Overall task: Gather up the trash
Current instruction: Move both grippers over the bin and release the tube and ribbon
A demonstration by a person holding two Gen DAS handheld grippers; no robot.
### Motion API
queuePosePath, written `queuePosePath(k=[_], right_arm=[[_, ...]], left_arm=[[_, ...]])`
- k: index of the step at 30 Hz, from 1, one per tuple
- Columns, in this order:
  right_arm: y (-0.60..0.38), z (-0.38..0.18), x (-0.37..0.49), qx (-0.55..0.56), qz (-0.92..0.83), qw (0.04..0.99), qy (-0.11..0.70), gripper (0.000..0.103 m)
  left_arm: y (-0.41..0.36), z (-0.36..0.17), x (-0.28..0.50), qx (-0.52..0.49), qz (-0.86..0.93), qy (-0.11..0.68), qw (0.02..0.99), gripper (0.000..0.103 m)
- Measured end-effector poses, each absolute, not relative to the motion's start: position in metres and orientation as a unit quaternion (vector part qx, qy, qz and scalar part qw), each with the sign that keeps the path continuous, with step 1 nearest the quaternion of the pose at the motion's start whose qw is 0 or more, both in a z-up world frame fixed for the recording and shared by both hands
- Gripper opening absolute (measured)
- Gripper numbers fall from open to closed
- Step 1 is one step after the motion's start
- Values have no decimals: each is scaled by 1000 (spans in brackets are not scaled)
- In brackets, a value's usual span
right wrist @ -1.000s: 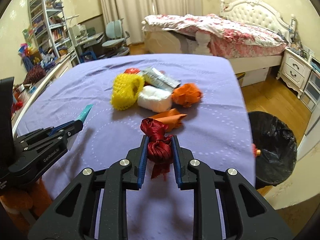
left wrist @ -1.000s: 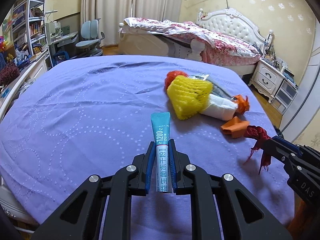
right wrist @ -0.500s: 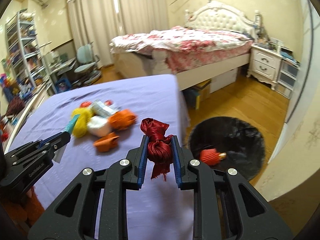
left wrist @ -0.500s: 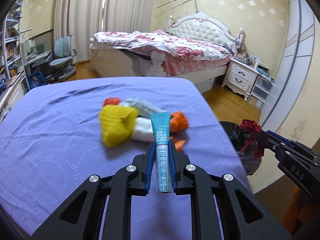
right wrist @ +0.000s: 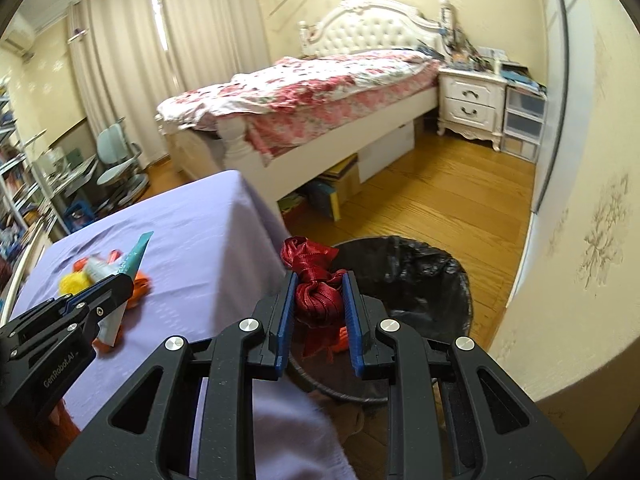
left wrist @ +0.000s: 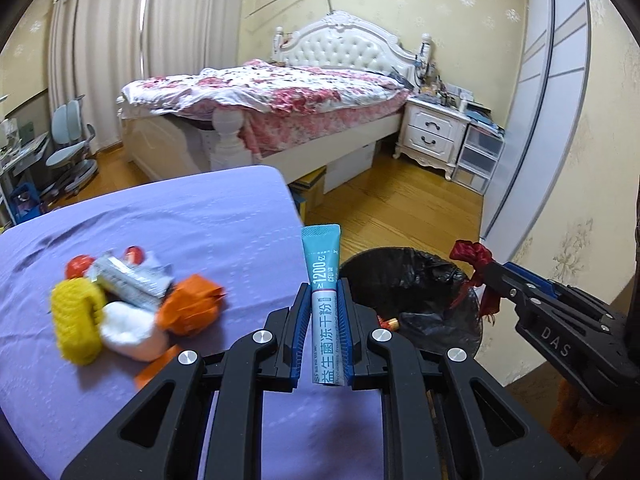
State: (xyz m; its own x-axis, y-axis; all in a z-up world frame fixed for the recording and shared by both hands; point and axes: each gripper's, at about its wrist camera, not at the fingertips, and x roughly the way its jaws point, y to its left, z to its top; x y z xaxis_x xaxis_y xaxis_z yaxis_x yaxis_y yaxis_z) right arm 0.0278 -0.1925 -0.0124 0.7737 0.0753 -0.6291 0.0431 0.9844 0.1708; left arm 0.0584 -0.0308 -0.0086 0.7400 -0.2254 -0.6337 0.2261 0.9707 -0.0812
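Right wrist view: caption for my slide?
Right tongs grip red ribbon near the black-lined bin.
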Motion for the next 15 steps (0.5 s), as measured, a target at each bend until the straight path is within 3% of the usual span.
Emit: queuePosePath(k=[15], right_arm=[[-241, -40, 56, 115, -14, 927, 356, 23]], left_arm=[[-94, -39, 102, 49, -141, 376, 914, 16]])
